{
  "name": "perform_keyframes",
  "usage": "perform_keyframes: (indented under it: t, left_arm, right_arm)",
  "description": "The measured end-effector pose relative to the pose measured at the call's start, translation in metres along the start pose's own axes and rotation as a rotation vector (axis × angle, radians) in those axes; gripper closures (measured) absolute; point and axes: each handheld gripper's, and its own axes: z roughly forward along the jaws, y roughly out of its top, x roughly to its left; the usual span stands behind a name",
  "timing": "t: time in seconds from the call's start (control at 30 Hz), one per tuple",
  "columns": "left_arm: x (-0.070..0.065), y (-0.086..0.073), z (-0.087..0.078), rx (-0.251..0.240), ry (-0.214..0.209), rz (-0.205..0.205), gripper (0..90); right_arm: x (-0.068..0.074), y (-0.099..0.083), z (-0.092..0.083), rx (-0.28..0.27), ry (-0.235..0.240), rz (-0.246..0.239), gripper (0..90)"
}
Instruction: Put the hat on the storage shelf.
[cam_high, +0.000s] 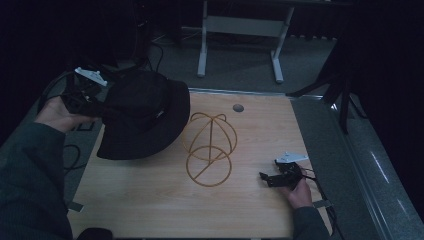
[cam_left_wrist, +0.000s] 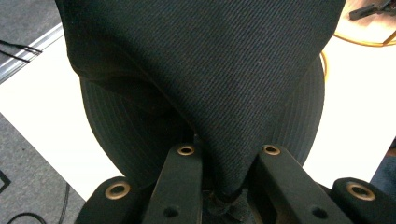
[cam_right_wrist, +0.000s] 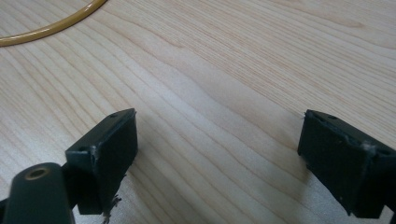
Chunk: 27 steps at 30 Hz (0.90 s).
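Two grippers in play. Left gripper (cam_high: 97, 107) sits at the far left of the table (cam_high: 150, 200), raised, held in the person's left hand (cam_high: 57, 116). Its jaws are clamped on the brim of a black hat (cam_high: 142, 112); in the left gripper view the dark twill of the hat (cam_left_wrist: 210, 70) is pinched between the two jaws and hangs over the table edge. The hat is off the surface on the gripper side, its crown tilted toward the table's left edge, just beside the stand.

Centre: yellow wire stand (cam_high: 210, 150), a dome of hoops on a ring base, upright on the wood, bare.

Right: right gripper (cam_high: 267, 177) rests low near the table's right front, held in the right hand (cam_high: 300, 192), pointing left toward the stand. Jaws stand wide apart with only wood grain between them; an arc of the stand (cam_right_wrist: 51, 28) shows at top left.
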Motion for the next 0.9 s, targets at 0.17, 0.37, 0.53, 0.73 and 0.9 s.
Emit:
perform_keyframes:
  t: [0.17, 0.37, 0.53, 0.73, 0.9]
  left_arm:
    - [0.001, -0.002, -0.004, -0.019, -0.012, 0.000, 86.0]
    - [0.003, -0.004, -0.010, -0.045, -0.028, -0.001, 86.0]
    - [0.002, -0.005, -0.016, -0.072, -0.039, -0.004, 86.0]
    - [0.001, -0.005, -0.019, -0.091, -0.054, 0.004, 86.0]
    - [-0.003, -0.003, -0.021, -0.116, -0.090, 0.025, 86.0]
  right_arm:
    - [0.000, 0.000, 0.000, 0.000, 0.000, 0.000, 11.9]
    - [0.000, 0.000, 0.000, -0.001, 0.000, 0.002, 11.9]
    - [0.000, 0.000, 0.000, 0.000, 0.000, 0.000, 11.9]
    - [0.000, 0.000, 0.000, 0.000, 0.000, 0.000, 11.9]
    - [0.000, 0.000, 0.000, 0.000, 0.000, 0.000, 11.9]
